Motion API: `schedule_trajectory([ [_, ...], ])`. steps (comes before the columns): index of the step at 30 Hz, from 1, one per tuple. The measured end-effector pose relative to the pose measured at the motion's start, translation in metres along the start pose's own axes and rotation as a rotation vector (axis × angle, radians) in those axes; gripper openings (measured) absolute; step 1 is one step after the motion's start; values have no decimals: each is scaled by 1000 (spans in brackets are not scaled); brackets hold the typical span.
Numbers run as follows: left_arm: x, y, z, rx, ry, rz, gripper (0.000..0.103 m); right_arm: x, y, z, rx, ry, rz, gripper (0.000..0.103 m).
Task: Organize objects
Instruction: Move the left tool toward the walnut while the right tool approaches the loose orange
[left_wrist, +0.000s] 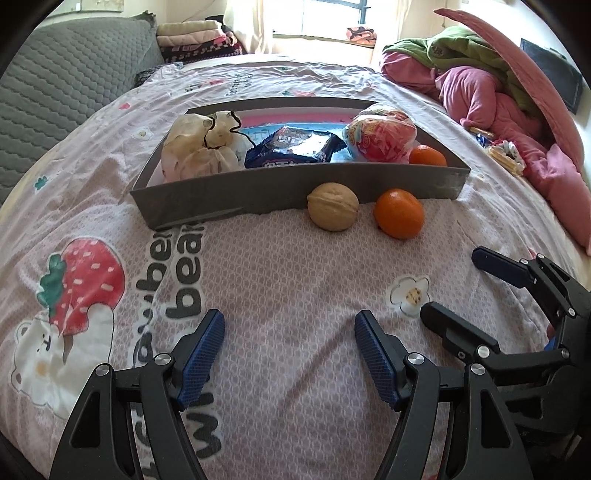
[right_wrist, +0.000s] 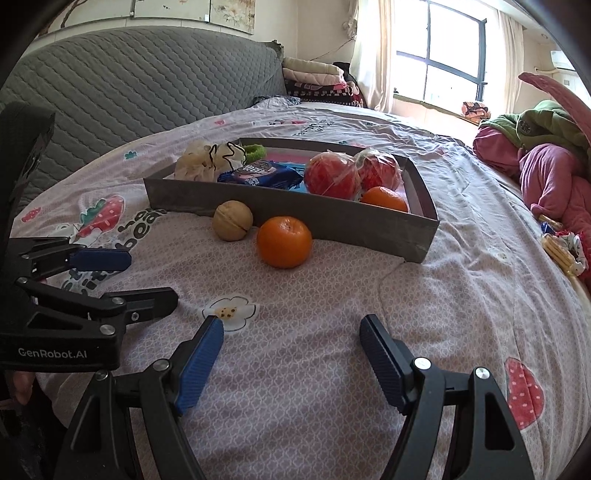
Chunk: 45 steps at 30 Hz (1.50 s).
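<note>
A grey box (left_wrist: 295, 190) (right_wrist: 332, 218) lies on the bed, holding a crumpled net bag (left_wrist: 199, 144), a dark snack packet (left_wrist: 295, 146) (right_wrist: 258, 173), red fruit in plastic (left_wrist: 380, 136) (right_wrist: 332, 175) and an orange (left_wrist: 427, 155) (right_wrist: 384, 198). Outside its near wall lie a walnut (left_wrist: 333, 206) (right_wrist: 232, 220) and a second orange (left_wrist: 399, 213) (right_wrist: 283, 242). My left gripper (left_wrist: 290, 328) (right_wrist: 151, 275) hovers open over the sheet, short of the walnut. My right gripper (right_wrist: 291, 330) (left_wrist: 452, 280) is also open and empty, nearer the loose orange.
A pink printed bedsheet (left_wrist: 280, 280) covers the bed. A grey quilted headboard (right_wrist: 140, 74) stands at the left, folded blankets (right_wrist: 317, 79) behind it. Pink and green bedding (left_wrist: 480, 85) is heaped at the right, with small snack items (right_wrist: 561, 247) beside it.
</note>
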<state>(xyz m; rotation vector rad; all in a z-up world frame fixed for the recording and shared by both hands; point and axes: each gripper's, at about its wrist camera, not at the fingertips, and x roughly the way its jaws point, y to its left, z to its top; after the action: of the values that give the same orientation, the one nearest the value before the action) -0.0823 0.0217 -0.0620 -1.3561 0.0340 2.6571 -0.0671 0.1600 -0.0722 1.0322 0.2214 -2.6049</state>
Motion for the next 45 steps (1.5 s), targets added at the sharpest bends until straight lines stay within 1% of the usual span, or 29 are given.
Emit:
schedule_trajectory([
  [11, 18, 3, 25, -6, -10, -4, 74, 10, 1, 6, -28, 7, -14, 76],
  [22, 29, 0, 43, -7, -28, -6, 74, 18, 3, 12, -45, 12, -20, 76],
  [33, 37, -1, 52, -21, -32, -29, 75, 25, 2, 16, -52, 14, -23, 76],
  [42, 40, 2, 60, -51, -34, -58, 75, 32, -2, 25, -52, 22, -27, 76],
  [45, 41, 3, 63, -59, -30, -60, 75, 33, -3, 27, -55, 23, -26, 73],
])
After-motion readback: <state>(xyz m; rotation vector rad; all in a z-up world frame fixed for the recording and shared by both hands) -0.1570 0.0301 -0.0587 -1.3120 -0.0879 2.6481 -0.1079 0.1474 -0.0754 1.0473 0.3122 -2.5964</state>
